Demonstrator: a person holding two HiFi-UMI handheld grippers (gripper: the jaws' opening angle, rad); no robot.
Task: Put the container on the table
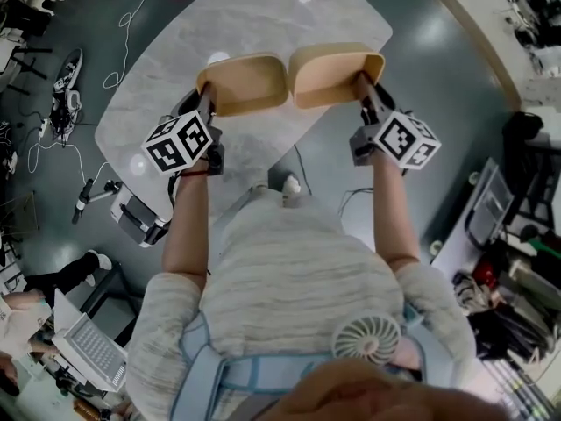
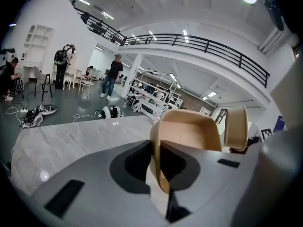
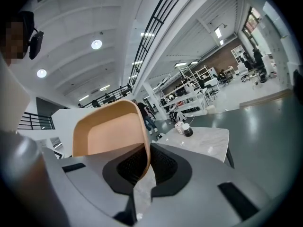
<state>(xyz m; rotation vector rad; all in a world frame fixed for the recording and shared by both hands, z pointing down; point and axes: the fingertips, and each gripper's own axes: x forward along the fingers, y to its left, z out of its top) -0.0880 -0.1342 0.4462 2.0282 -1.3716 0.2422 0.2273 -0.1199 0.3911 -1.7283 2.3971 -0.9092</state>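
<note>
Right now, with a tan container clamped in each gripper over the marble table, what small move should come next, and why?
Probably lower both grippers together until the bases meet the table. The left gripper is shut on the rim of the left container, the right gripper on the rim of the right container, and both seem held above the marble.

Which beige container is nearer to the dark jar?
The container in the right hand-held gripper; the left hand-held gripper holds the farther one.

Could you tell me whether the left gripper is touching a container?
Touching: in the left gripper view, the left gripper has its jaws clamped on the rim of the tan container.
</note>
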